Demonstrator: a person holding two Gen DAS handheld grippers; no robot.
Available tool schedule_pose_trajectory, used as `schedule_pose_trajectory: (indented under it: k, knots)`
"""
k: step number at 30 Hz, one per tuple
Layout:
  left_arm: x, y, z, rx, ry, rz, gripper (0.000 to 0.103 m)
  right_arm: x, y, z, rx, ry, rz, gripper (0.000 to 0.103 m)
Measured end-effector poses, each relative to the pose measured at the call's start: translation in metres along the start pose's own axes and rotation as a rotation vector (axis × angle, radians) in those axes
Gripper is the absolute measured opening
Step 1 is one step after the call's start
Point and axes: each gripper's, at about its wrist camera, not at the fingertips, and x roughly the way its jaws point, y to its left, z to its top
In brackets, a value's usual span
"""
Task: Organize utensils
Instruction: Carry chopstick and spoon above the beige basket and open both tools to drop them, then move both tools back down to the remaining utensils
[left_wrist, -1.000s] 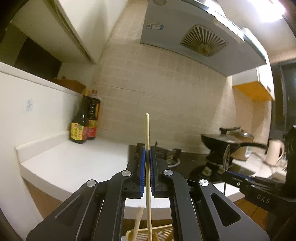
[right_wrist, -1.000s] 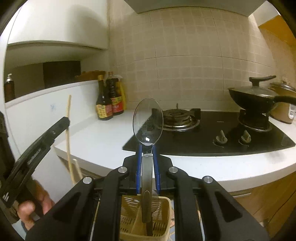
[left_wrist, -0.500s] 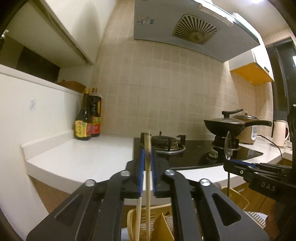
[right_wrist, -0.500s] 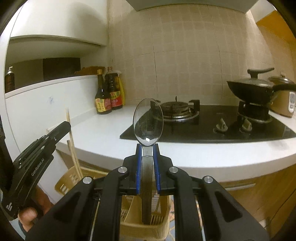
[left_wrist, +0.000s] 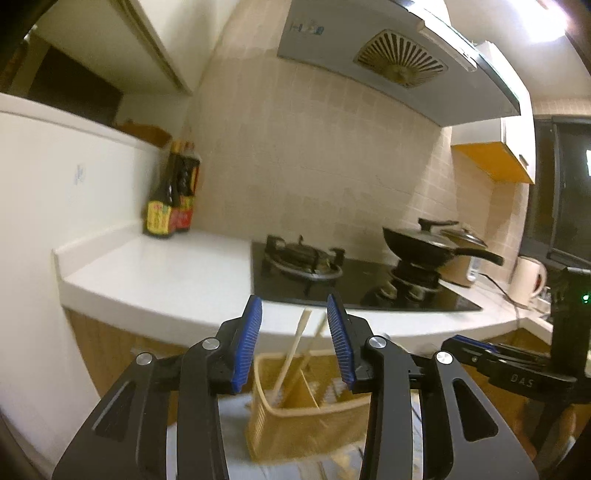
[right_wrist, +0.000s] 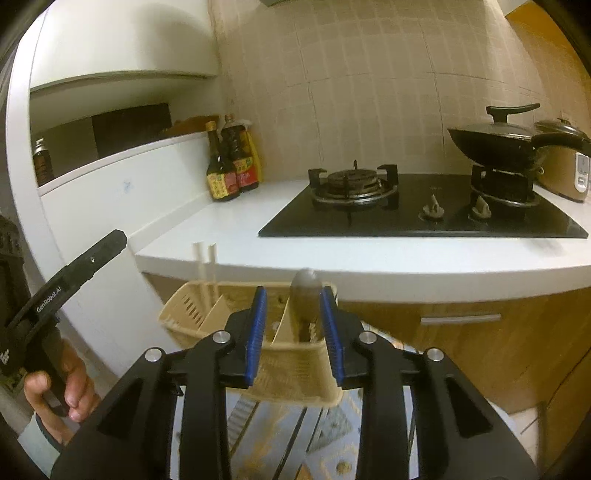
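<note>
A beige slotted utensil basket (left_wrist: 306, 428) stands below both grippers; it also shows in the right wrist view (right_wrist: 295, 373). Two wooden chopsticks (left_wrist: 295, 349) lean in its left compartment, also seen in the right wrist view (right_wrist: 207, 269). A metal spoon (right_wrist: 304, 295) stands in the right compartment. My left gripper (left_wrist: 294, 339) is open and empty above the chopsticks. My right gripper (right_wrist: 291, 325) is open and empty, its blue pads on either side of the spoon's bowl without holding it.
A white counter (right_wrist: 229, 229) with sauce bottles (right_wrist: 231, 166), a black gas hob (right_wrist: 424, 214) and a lidded wok (right_wrist: 502, 140) lies behind. The basket rests on a patterned cloth (right_wrist: 314, 435). The other gripper's body (right_wrist: 62, 291) is at the left.
Both grippers opened. The left let go of the chopstick and the right let go of the spoon; both utensils dropped into the basket.
</note>
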Motion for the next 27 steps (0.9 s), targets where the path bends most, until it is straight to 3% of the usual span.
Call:
schedule_pose_trajectory:
  k: [8,12,18,27]
  knots:
    - [-0.032,-0.013,-0.010,0.012,0.194,-0.063,0.036,-0.033,0.023,-0.017,-0.040,0.153,-0.016,0.027]
    - [-0.038,-0.015,-0.028,0.012,0.328,-0.098,0.036,-0.035,0.031,-0.039,-0.037,0.262,-0.008,0.027]
    - [-0.032,-0.015,-0.075,0.019,0.552,-0.120,0.036,-0.025,0.033,-0.075,-0.006,0.418,0.008,0.027]
    - [-0.011,-0.007,-0.144,0.081,0.791,-0.092,0.032,-0.002,0.029,-0.119,0.024,0.587,-0.003,0.027]
